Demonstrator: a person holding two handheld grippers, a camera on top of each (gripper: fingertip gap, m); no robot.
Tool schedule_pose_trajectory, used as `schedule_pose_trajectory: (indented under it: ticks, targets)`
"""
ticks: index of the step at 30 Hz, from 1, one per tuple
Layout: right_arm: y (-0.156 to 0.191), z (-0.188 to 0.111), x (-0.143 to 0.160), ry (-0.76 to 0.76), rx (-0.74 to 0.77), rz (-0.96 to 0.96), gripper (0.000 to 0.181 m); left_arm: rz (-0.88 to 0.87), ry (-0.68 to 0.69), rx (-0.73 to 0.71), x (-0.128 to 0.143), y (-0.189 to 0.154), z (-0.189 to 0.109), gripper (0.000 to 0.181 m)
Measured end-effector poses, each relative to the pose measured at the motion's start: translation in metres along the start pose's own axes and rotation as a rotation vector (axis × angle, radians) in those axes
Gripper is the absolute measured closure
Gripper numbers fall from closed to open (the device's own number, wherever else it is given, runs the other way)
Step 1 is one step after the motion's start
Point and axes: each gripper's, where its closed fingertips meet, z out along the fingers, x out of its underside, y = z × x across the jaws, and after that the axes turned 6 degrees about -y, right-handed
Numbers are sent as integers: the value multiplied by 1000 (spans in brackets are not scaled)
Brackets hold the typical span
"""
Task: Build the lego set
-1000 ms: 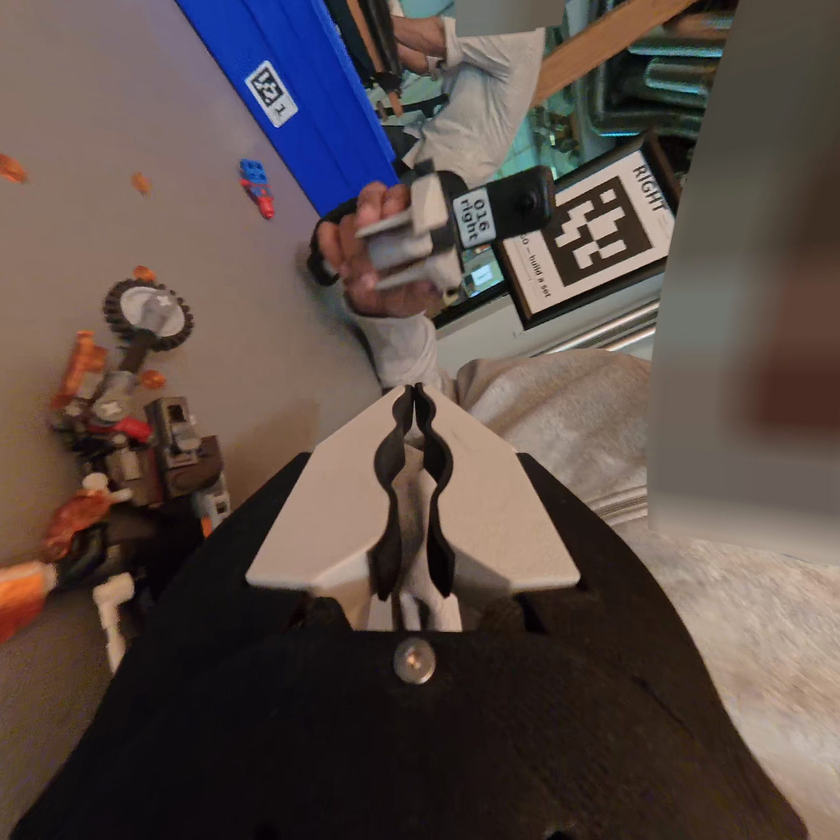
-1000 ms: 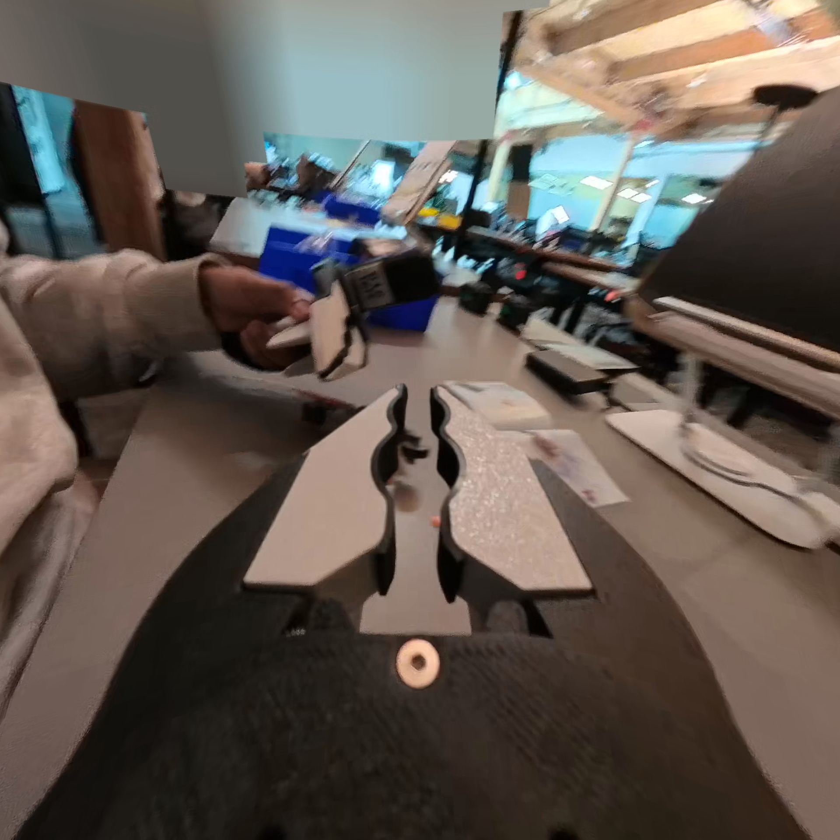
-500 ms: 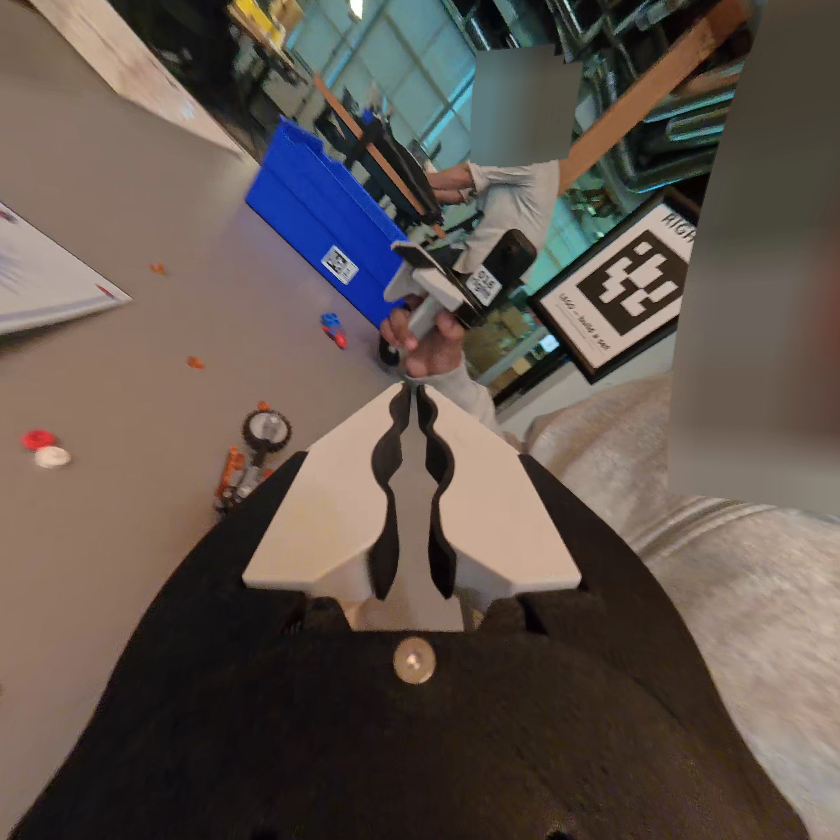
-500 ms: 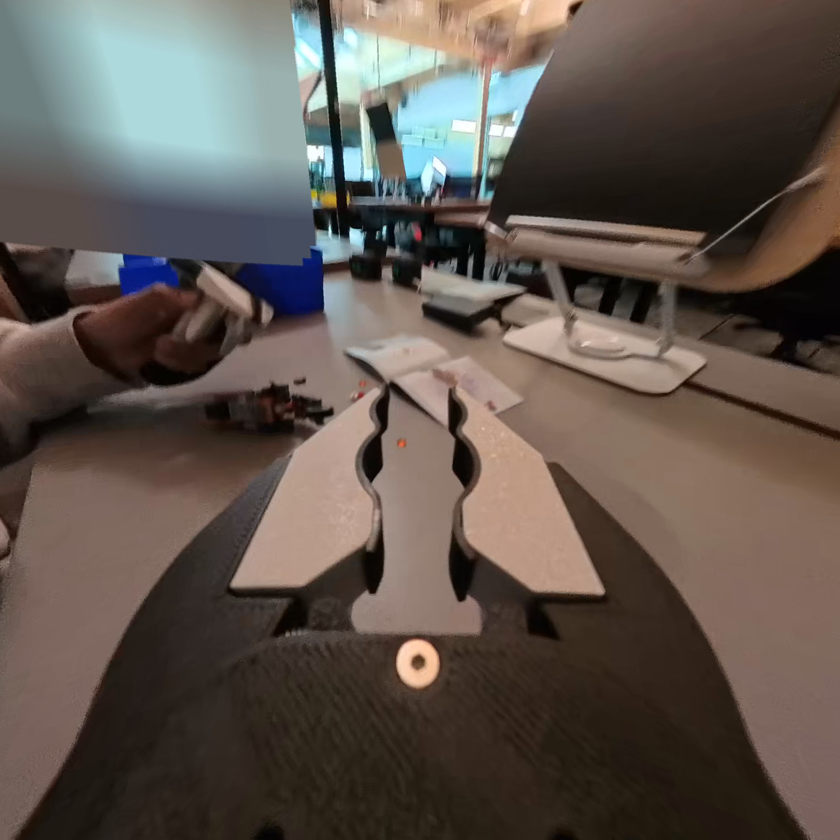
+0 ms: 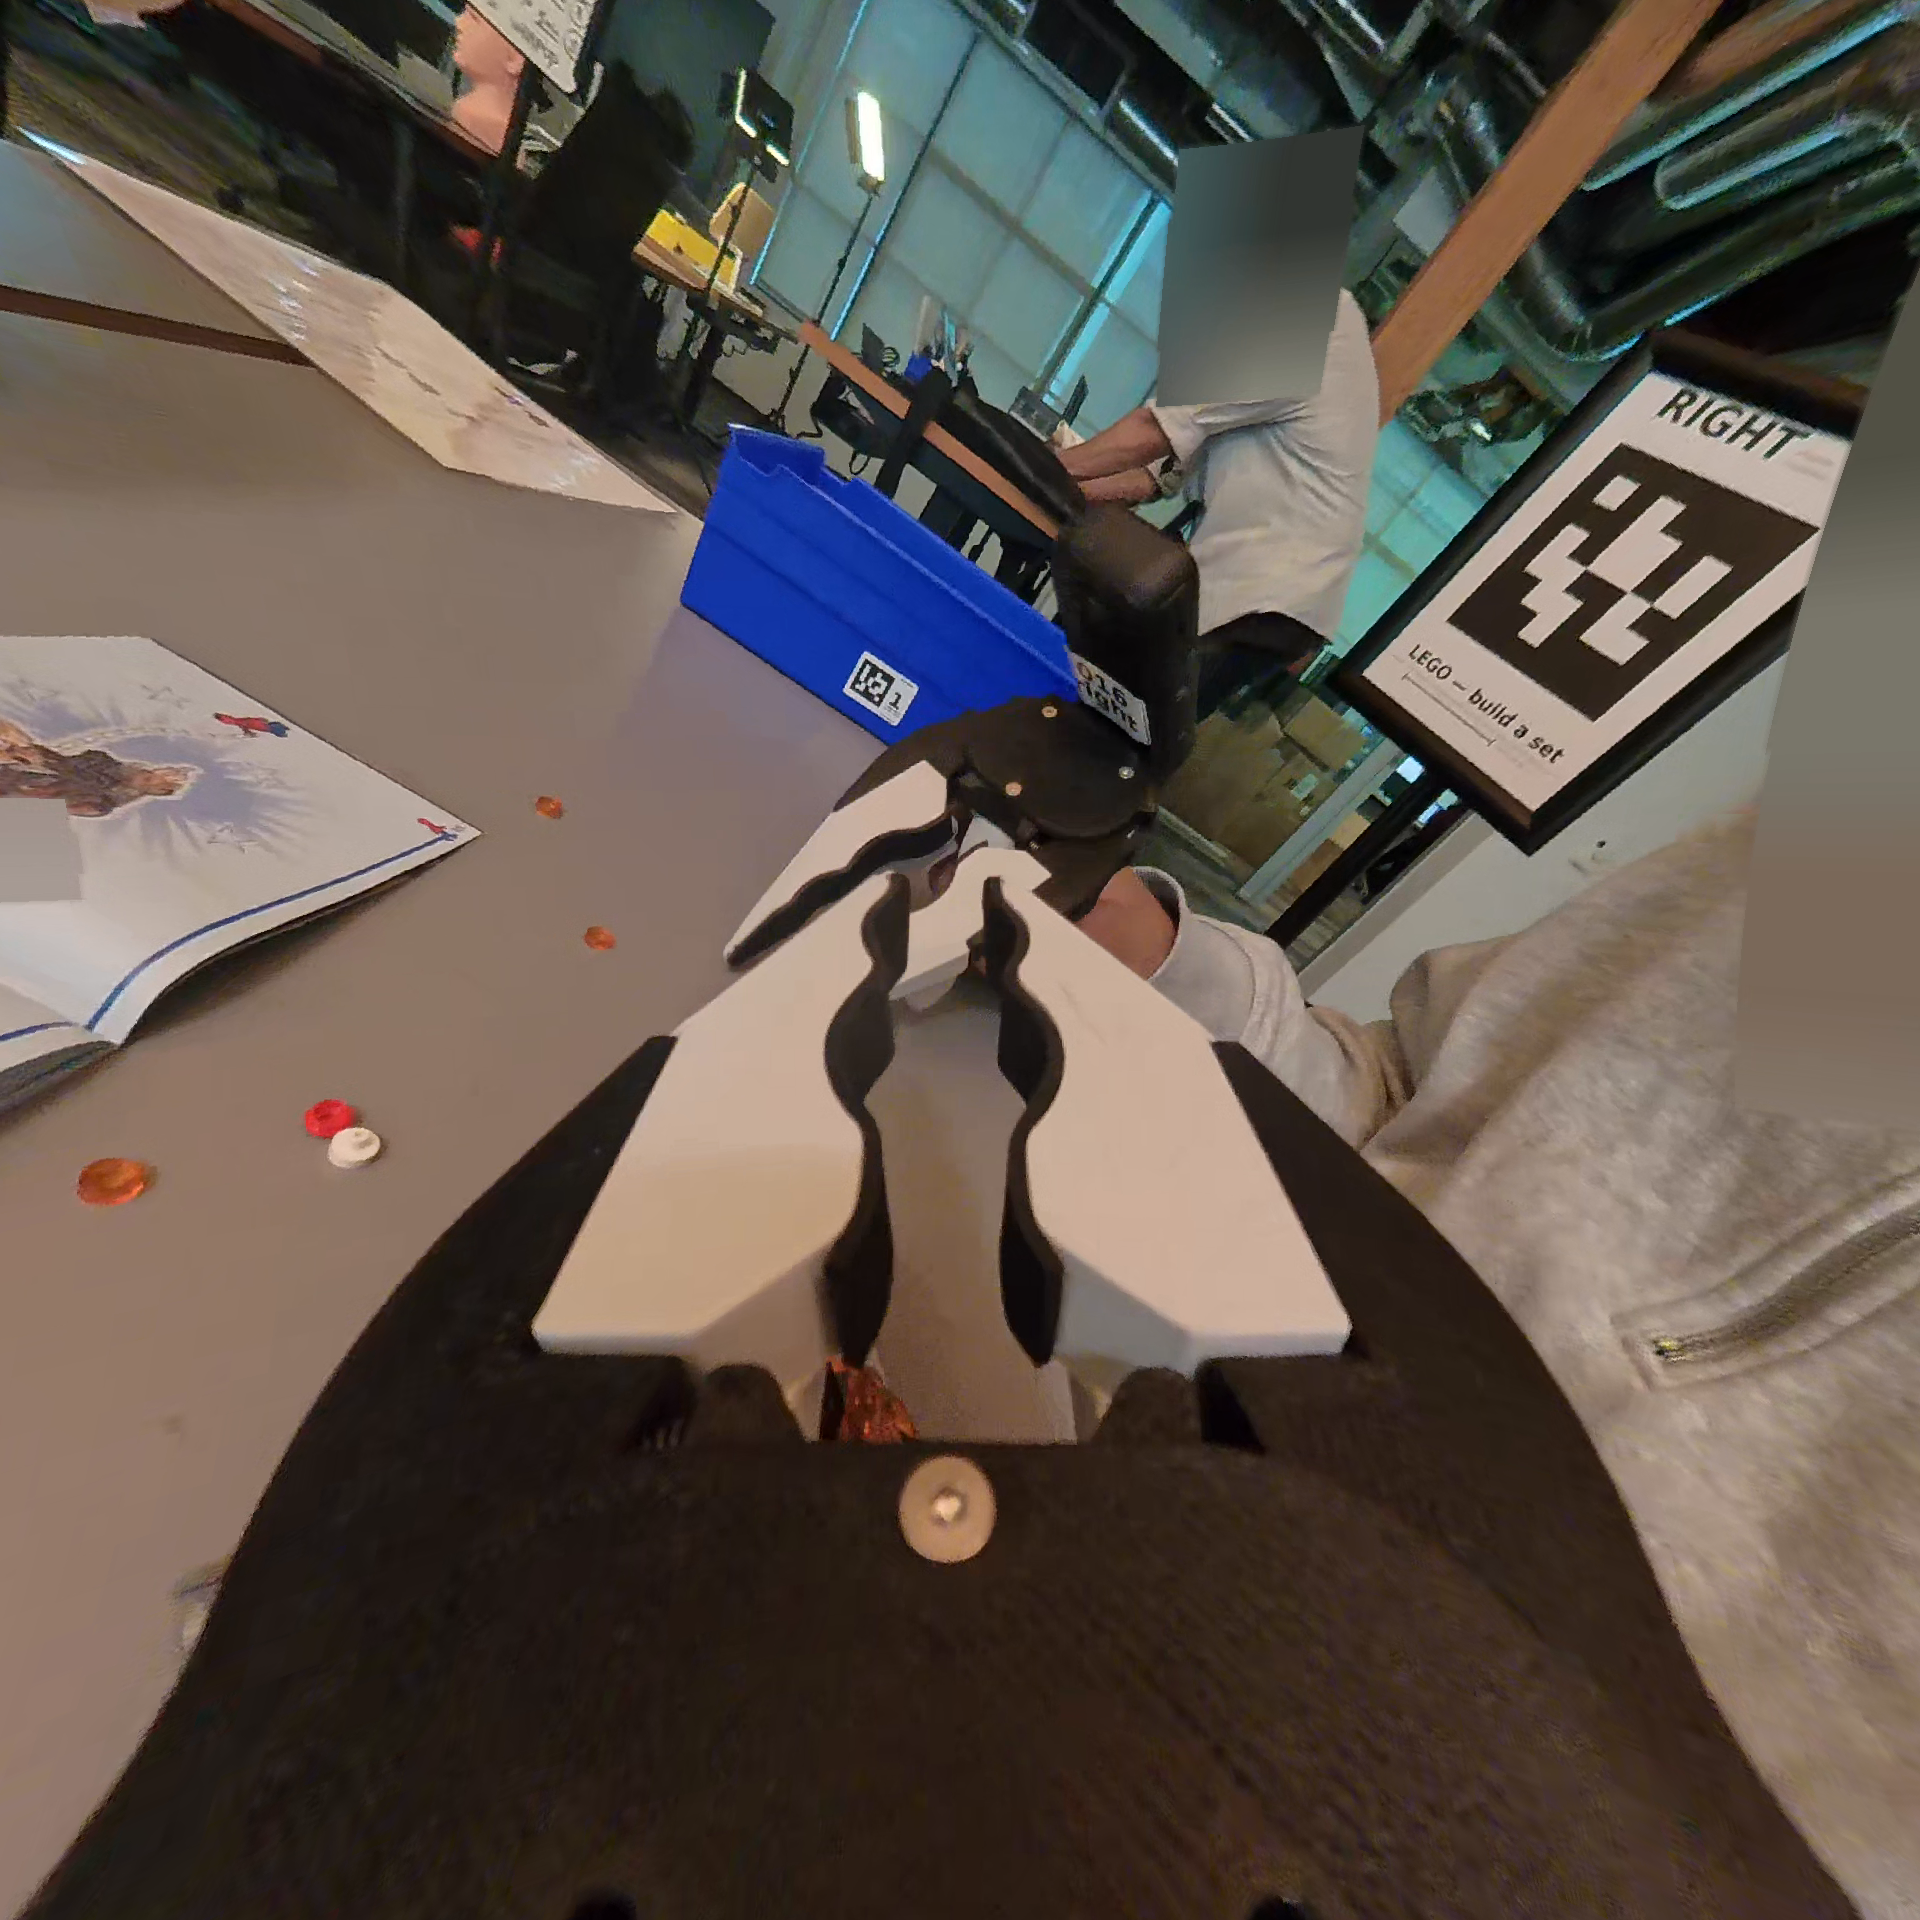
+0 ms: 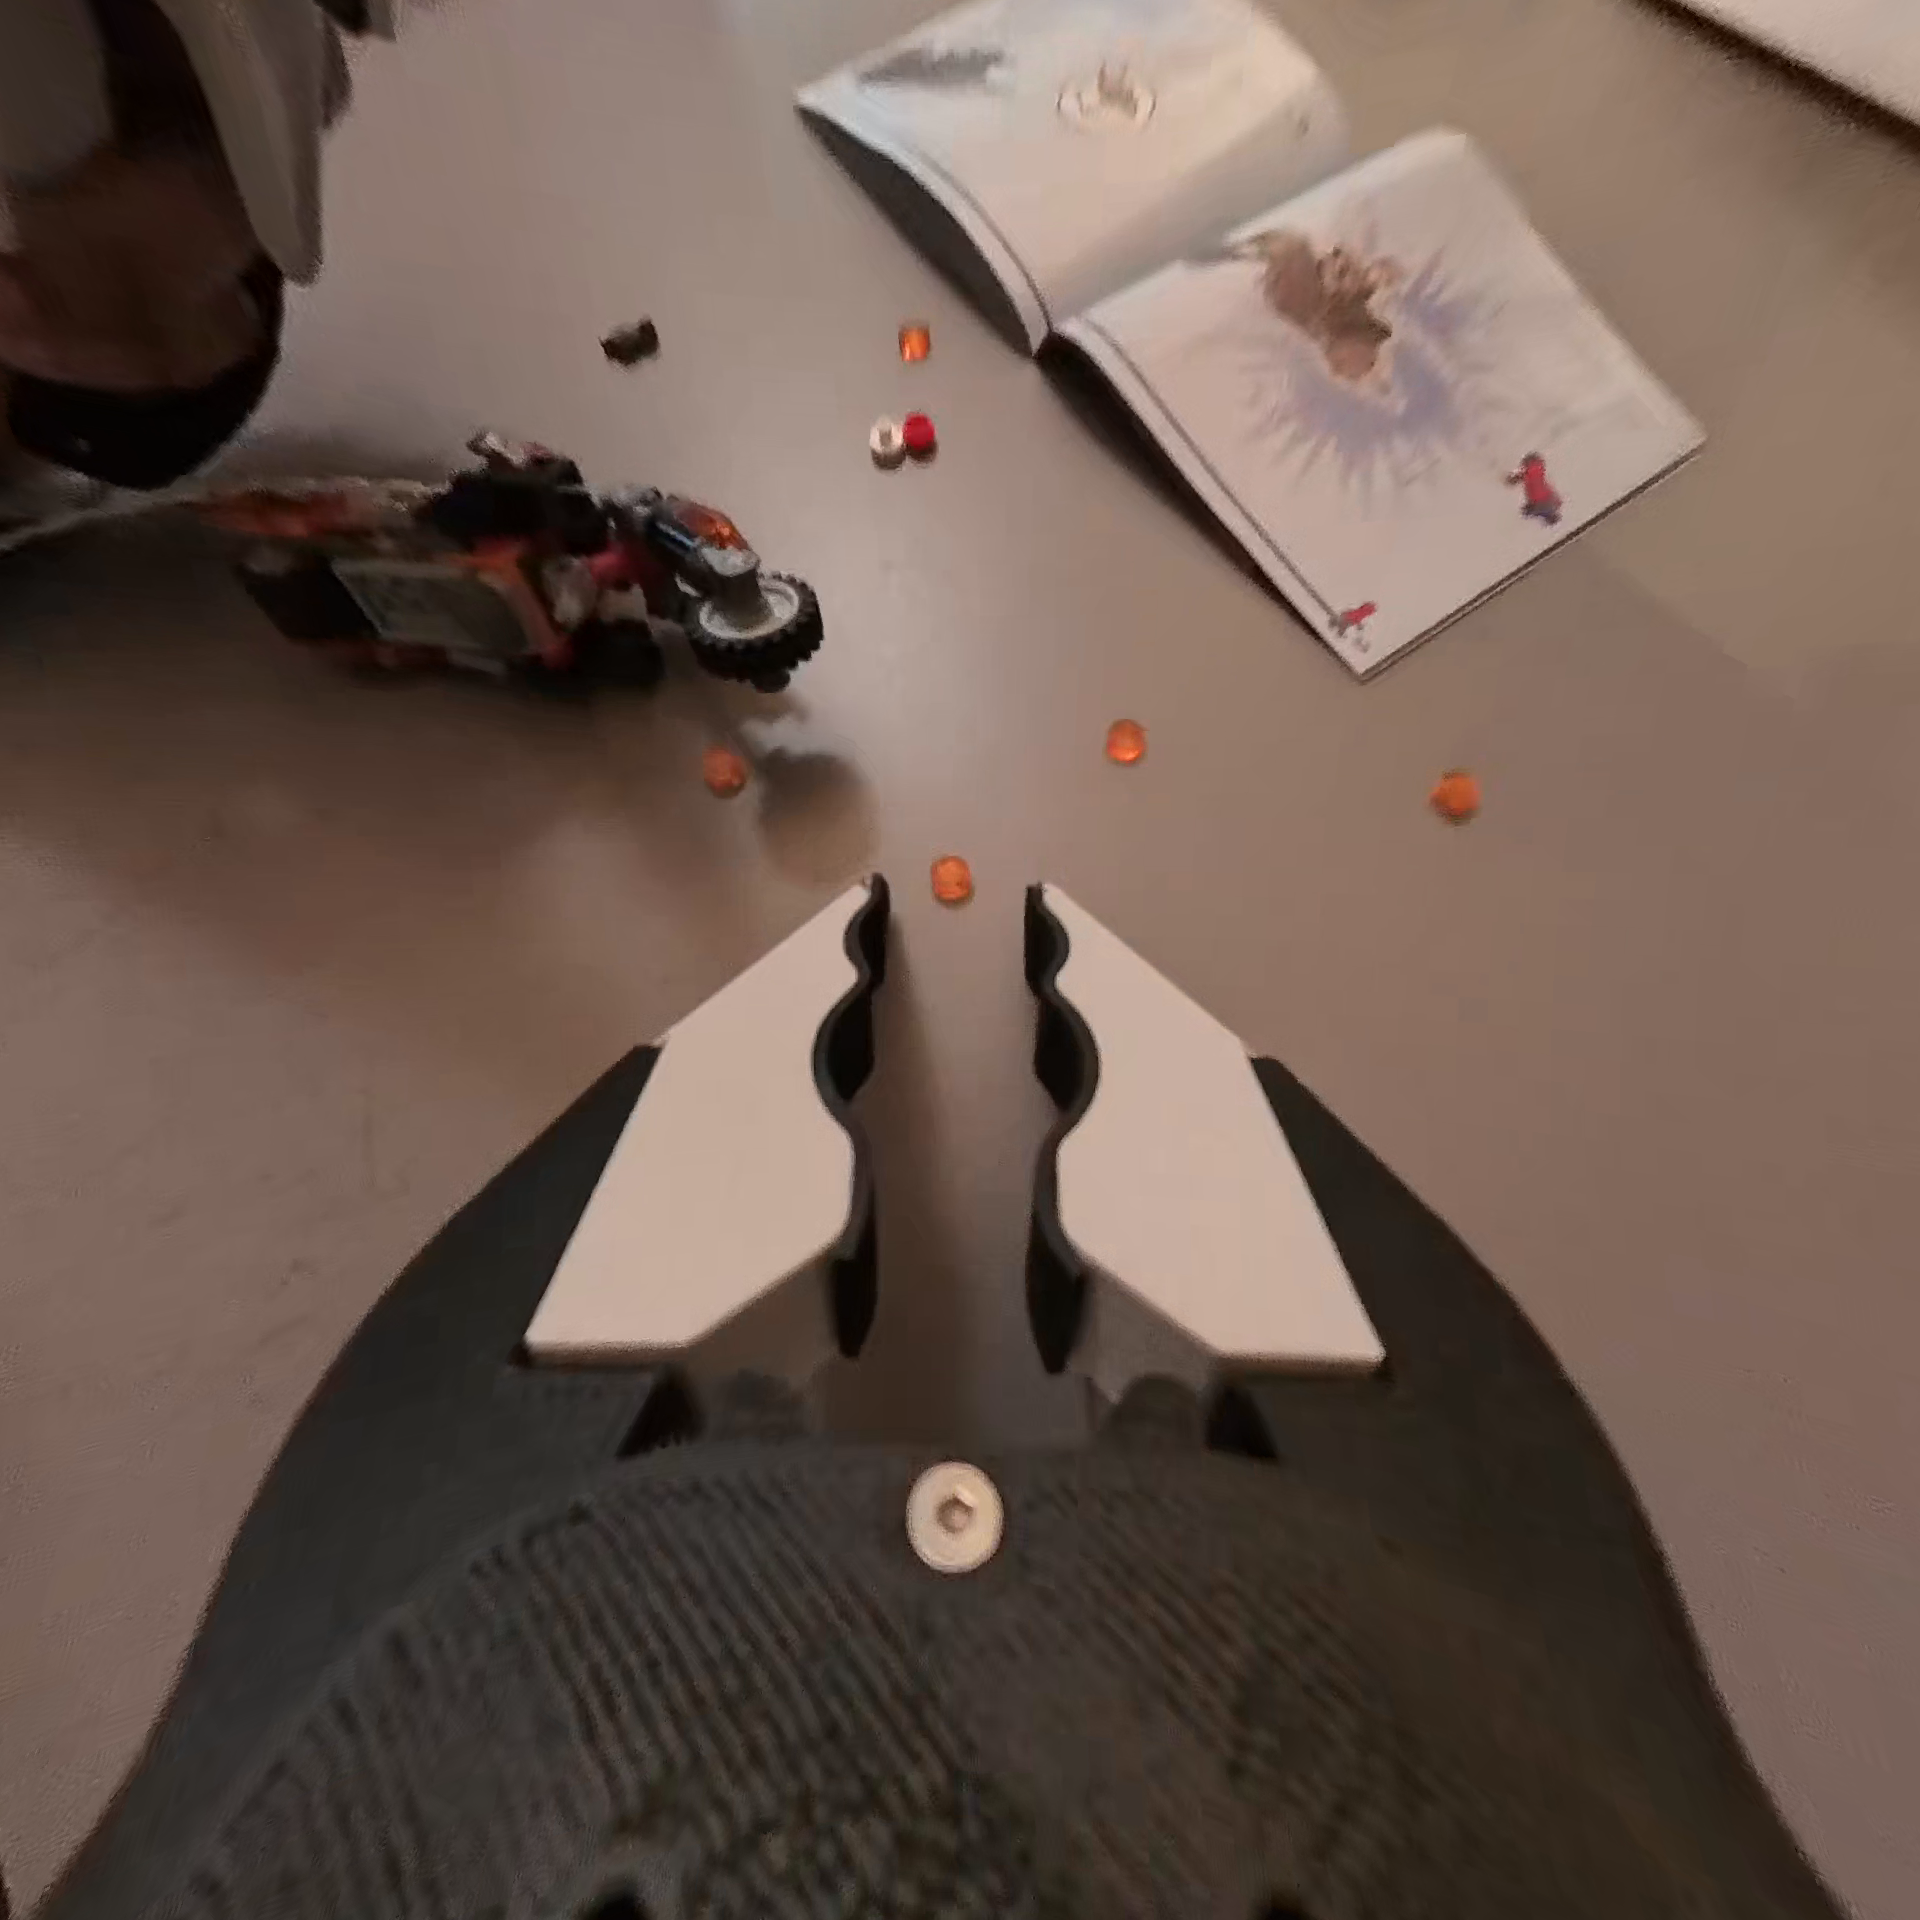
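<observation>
A: Where does the right tool (image 6: 954, 894) sit?

B: In the right wrist view it hangs over the grey table (image 6: 1558, 1039), its two white fingers (image 6: 727, 1122) spread apart with nothing between them. A small orange stud (image 6: 950, 879) lies on the table just past the tips, in line with the gap.

A: And the model?

B: The partly built lego vehicle (image 6: 520, 582) lies at the middle left of that frame, one black-tyred wheel (image 6: 756, 619) pointing toward the centre. More orange studs are scattered around it, and a red stud (image 6: 918, 430) touches a white one (image 6: 886, 441) above it. An open instruction booklet (image 6: 1299, 343) lies in the upper right.

A: What about the left tool (image 5: 940, 899)?

B: In the left wrist view it is also released, the fingers parted with a clear gap. Something orange (image 5: 868, 1408) shows low in the gap near the base of the fingers; what it is cannot be told. The right tool appears just beyond its tips, centre frame, held by a person in a grey sleeve (image 5: 1247, 997). A blue bin (image 5: 831, 592) stands on the table behind, and the booklet lies at the left edge.
</observation>
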Motion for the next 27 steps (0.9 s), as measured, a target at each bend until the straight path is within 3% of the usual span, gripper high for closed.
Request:
schedule_pose_trajectory:
  ticks: [5,11,14,17,20,23,27]
  targets:
    - [-3,3,2,19,19,-7,164,-3,33,17,8,0,5,161]
    - [1,8,0,26,16,-43,176,111,68,-28,11,0,7,158]
    - [9,-2,-12,-70,-5,-42,176,177,67,-44,10,-3,5,157]
    - [37,-34,-54,-393,-213,84,176,265,58,-15,9,-15,7,149]
    - [64,-72,-80,-607,-648,381,177,399,102,54,20,-36,13,146]
    - [74,-82,-77,-556,-905,568,177,572,157,44,35,-45,20,150]
    - [95,-78,-68,-456,-980,544,176,742,152,-18,41,-50,29,160]
